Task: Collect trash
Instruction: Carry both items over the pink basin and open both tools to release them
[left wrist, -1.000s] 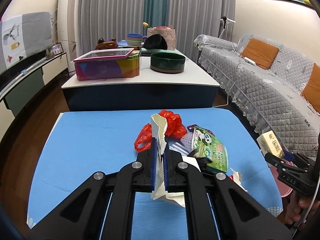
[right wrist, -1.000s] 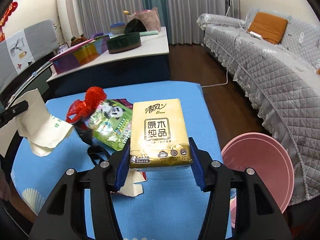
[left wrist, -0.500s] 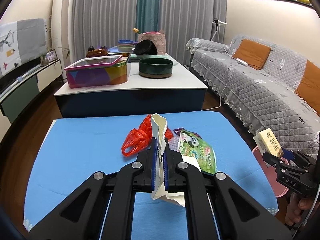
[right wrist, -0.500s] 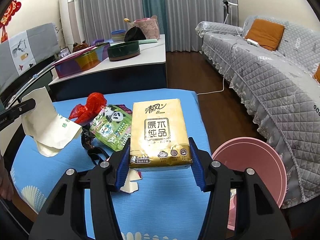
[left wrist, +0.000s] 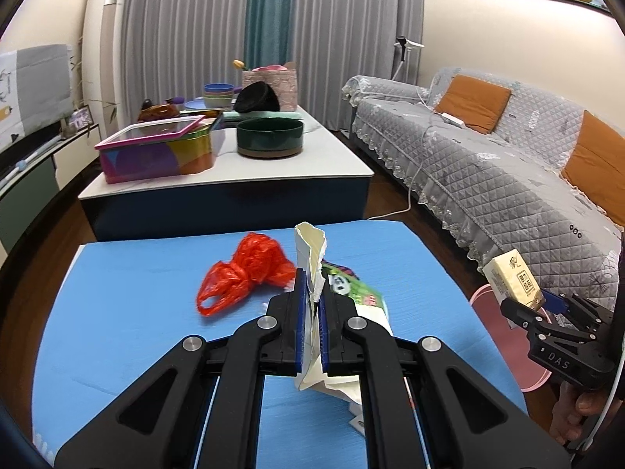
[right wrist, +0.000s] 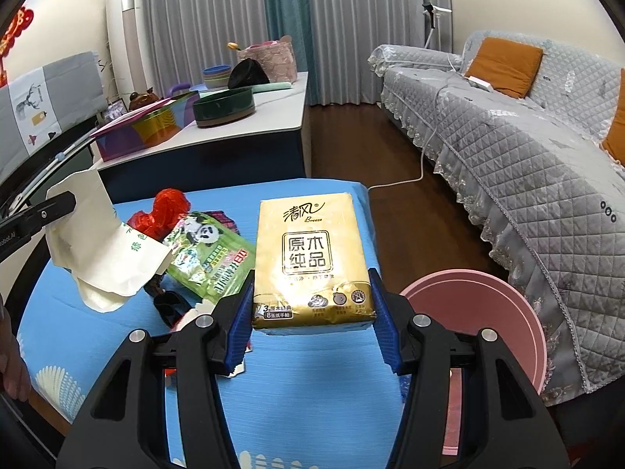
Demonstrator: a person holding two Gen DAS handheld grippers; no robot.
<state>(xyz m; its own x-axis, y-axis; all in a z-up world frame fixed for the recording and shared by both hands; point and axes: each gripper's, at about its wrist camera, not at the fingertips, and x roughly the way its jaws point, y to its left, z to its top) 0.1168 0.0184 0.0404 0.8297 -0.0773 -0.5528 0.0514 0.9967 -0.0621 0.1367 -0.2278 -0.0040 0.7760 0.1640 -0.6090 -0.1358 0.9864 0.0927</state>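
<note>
My left gripper [left wrist: 311,305] is shut on a cream paper wrapper [left wrist: 310,258], held above the blue table [left wrist: 117,297]; it also shows in the right wrist view [right wrist: 101,242]. My right gripper [right wrist: 312,312] is shut on a gold tissue pack [right wrist: 310,258], held above the table's right end; the pack also shows in the left wrist view [left wrist: 513,279]. A red plastic bag [left wrist: 246,273] and a green panda snack bag [right wrist: 203,258] lie on the table. A pink bin [right wrist: 496,320] stands on the floor to the right.
A black item [right wrist: 170,305] and small paper scraps [left wrist: 357,422] lie on the table. Behind stands a white coffee table [left wrist: 273,168] with a colourful tin [left wrist: 156,152] and a dark bowl [left wrist: 269,136]. A grey sofa [left wrist: 508,179] runs along the right.
Both grippers have pulled back and up from the trash pile, each keeping its item. The red bag and snack bag now sit farther ahead in the views.
</note>
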